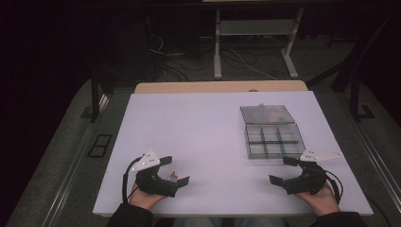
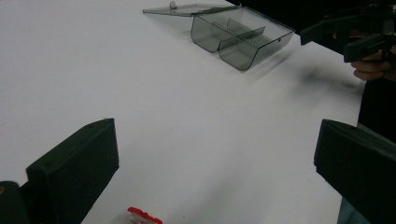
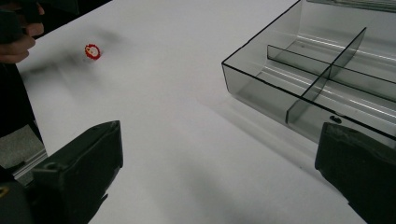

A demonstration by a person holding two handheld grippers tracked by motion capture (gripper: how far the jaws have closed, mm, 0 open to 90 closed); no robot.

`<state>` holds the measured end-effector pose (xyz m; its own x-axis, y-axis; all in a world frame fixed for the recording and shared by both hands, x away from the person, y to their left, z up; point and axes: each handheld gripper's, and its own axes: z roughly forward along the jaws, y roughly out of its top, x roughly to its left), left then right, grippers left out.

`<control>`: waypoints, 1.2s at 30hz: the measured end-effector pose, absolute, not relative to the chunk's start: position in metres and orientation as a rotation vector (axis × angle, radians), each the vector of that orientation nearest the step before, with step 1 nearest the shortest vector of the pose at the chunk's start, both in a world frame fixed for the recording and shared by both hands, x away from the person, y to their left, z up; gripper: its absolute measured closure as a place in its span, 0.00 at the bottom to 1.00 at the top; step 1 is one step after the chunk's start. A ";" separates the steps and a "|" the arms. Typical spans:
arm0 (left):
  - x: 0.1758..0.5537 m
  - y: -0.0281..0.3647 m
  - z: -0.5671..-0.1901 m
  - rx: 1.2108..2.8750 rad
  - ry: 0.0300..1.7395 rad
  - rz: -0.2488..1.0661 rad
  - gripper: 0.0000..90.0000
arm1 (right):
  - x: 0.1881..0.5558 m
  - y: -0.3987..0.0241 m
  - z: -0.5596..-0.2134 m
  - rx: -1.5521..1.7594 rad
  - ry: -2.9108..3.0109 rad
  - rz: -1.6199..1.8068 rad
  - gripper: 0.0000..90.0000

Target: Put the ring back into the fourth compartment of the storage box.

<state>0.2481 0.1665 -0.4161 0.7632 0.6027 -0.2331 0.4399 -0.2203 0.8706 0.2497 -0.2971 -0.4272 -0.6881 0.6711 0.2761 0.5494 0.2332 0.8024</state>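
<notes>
High view: the white desk [image 1: 203, 123] lies mostly bare, with wide open room across its centre and left. Lower left, the left hand-held gripper [image 1: 176, 170] is spread around a small red piece [image 1: 174, 175]. Lower right, the right hand-held gripper [image 1: 285, 170] is spread, empty, just below the open compartment box [image 1: 274, 139], whose lid [image 1: 266, 114] lies back toward the frame's top.

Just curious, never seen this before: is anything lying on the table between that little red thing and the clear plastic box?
No. In the right gripper view, the white table between the little red thing and the open, divided plastic box is bare.
</notes>
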 end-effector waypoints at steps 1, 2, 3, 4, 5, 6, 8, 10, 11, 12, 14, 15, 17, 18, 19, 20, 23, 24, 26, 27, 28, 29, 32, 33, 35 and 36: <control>0.248 0.166 -0.415 1.858 0.803 0.182 0.00 | 0.250 -0.297 -0.427 1.179 2.365 1.452 0.00; 0.249 0.166 -0.414 1.864 0.803 0.178 0.00 | 0.250 -0.297 -0.427 1.180 2.365 1.451 0.00; 0.249 0.165 -0.413 1.867 0.803 0.173 0.00 | 0.250 -0.297 -0.427 1.179 2.365 1.453 0.00; 0.250 0.165 -0.412 1.882 0.801 0.172 0.00 | 0.250 -0.298 -0.427 1.178 2.365 1.453 0.00; 0.250 0.165 -0.411 1.894 0.802 0.174 0.00 | 0.250 -0.298 -0.427 1.176 2.365 1.454 0.00; 0.250 0.165 -0.411 1.899 0.802 0.175 0.00 | 0.250 -0.298 -0.427 1.174 2.366 1.454 0.00; 0.251 0.166 -0.409 1.900 0.808 0.179 0.00 | 0.250 -0.298 -0.427 1.172 2.367 1.454 0.00; 0.251 0.169 -0.408 1.897 0.813 0.183 0.00 | 0.250 -0.298 -0.427 1.171 2.367 1.455 0.00; 0.251 0.169 -0.408 1.897 0.813 0.183 0.00 | 0.250 -0.297 -0.427 1.171 2.366 1.454 0.00; 0.253 0.171 -0.407 1.909 0.816 0.185 0.00 | 0.250 -0.297 -0.427 1.171 2.366 1.455 0.00; 0.254 0.173 -0.407 1.915 0.823 0.184 0.00 | 0.250 -0.297 -0.427 1.169 2.366 1.454 0.00; 0.254 0.173 -0.407 1.915 0.823 0.184 0.00 | 0.250 -0.297 -0.427 1.169 2.366 1.454 0.00; 0.257 0.175 -0.406 1.918 0.832 0.185 0.00 | 0.249 -0.297 -0.427 1.170 2.367 1.451 0.00; 0.258 0.176 -0.406 1.925 0.834 0.186 0.00 | 0.249 -0.297 -0.427 1.169 2.368 1.448 0.00; 0.258 0.176 -0.406 1.925 0.834 0.186 0.00 | 0.249 -0.297 -0.427 1.171 2.368 1.447 0.00; 0.259 0.177 -0.406 1.927 0.838 0.186 0.00 | 0.249 -0.297 -0.427 1.171 2.368 1.446 0.00; 0.262 0.180 -0.405 1.945 0.846 0.187 0.00 | 0.249 -0.297 -0.427 1.172 2.370 1.445 0.00; 0.263 0.181 -0.405 1.948 0.847 0.187 0.00 | 0.249 -0.297 -0.427 1.171 2.371 1.445 0.00; 0.265 0.181 -0.405 1.956 0.856 0.187 0.00 | 0.249 -0.296 -0.427 1.169 2.371 1.443 0.00; 0.266 0.182 -0.404 1.965 0.854 0.187 0.00 | 0.249 -0.296 -0.427 1.170 2.372 1.443 0.00; 0.266 0.182 -0.404 1.965 0.854 0.187 0.00 | 0.249 -0.296 -0.427 1.167 2.372 1.443 0.00; 0.268 0.182 -0.404 1.977 0.857 0.184 0.00 | 0.249 -0.296 -0.427 1.167 2.372 1.443 0.00; 0.271 0.182 -0.404 1.988 0.860 0.174 0.00 | 0.249 -0.296 -0.427 1.165 2.374 1.440 0.00; 0.272 0.182 -0.405 2.000 0.858 0.176 0.00 | 0.249 -0.296 -0.427 1.165 2.375 1.440 0.00; 0.273 0.181 -0.406 2.016 0.859 0.171 0.00 | 0.249 -0.296 -0.427 1.162 2.378 1.438 0.00; 0.273 0.181 -0.406 2.016 0.859 0.171 0.00 | 0.249 -0.296 -0.427 1.160 2.380 1.436 0.00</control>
